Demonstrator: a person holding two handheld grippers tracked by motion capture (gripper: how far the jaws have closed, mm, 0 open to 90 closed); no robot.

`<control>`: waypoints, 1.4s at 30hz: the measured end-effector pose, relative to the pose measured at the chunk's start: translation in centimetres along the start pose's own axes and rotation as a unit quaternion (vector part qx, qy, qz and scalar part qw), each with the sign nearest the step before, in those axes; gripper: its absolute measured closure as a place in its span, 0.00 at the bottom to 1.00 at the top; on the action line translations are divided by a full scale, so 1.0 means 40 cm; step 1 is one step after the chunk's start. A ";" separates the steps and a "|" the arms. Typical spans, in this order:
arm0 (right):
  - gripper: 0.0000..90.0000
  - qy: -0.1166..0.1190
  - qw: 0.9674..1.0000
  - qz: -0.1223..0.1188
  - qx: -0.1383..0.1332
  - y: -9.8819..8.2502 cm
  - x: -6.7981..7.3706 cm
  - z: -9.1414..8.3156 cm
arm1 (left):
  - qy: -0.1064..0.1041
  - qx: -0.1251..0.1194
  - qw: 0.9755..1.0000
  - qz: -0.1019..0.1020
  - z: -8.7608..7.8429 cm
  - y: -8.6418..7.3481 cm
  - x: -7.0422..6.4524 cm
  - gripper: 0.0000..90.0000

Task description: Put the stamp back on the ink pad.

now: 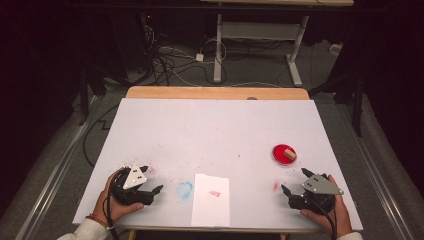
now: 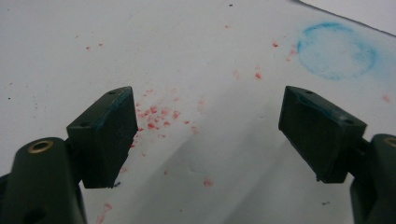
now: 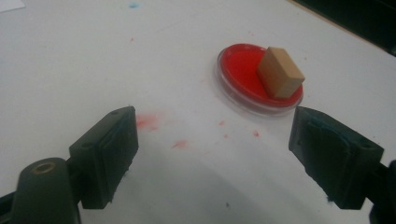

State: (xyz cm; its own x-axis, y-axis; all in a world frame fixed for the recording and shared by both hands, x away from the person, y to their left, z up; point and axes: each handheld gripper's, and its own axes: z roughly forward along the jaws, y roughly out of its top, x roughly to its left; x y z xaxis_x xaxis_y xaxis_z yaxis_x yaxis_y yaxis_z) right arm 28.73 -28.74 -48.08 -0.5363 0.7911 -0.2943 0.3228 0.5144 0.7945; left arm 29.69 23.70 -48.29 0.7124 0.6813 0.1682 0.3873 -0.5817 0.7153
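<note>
A shallow red dish [image 1: 283, 154] sits on the white table top at the right, and a small wooden block [image 1: 290, 154] lies tilted in it. In the right gripper view the dish [image 3: 243, 74] and the block [image 3: 280, 72] lie just beyond the jaws, apart from them. My right gripper [image 1: 293, 180] rests near the front right edge, open and empty [image 3: 212, 126]. My left gripper [image 1: 154, 178] is at the front left, also open with nothing between its jaws [image 2: 208, 112]. A white paper sheet [image 1: 211, 199] with a small red print lies between the two grippers.
A blue ring mark [image 1: 184, 189] stains the table just right of the left gripper, seen again as the blue ring [image 2: 336, 50]. Red specks [image 2: 156, 116] dot the surface. Beyond the wooden far edge [image 1: 217, 92] are floor cables and a desk frame.
</note>
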 end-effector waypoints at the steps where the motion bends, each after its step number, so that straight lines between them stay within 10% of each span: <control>1: 0.18 0.003 1.000 -0.001 0.001 -0.002 0.000 0.000 | 0.001 -0.001 1.000 0.001 -0.002 0.000 -0.001 0.21; 42: 0.18 -0.009 0.999 -0.024 -0.028 0.026 0.007 -0.012 | 0.009 0.008 1.000 0.007 -0.015 -0.010 -0.011 0.21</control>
State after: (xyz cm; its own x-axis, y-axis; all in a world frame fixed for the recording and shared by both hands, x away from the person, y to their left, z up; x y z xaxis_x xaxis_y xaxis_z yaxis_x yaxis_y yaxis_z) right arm 28.54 -28.15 -47.07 -0.5363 0.7718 -0.3415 0.2529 0.5330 0.8074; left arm 28.87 23.91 -48.25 0.7073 0.6809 0.1900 0.3867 -0.5977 0.7023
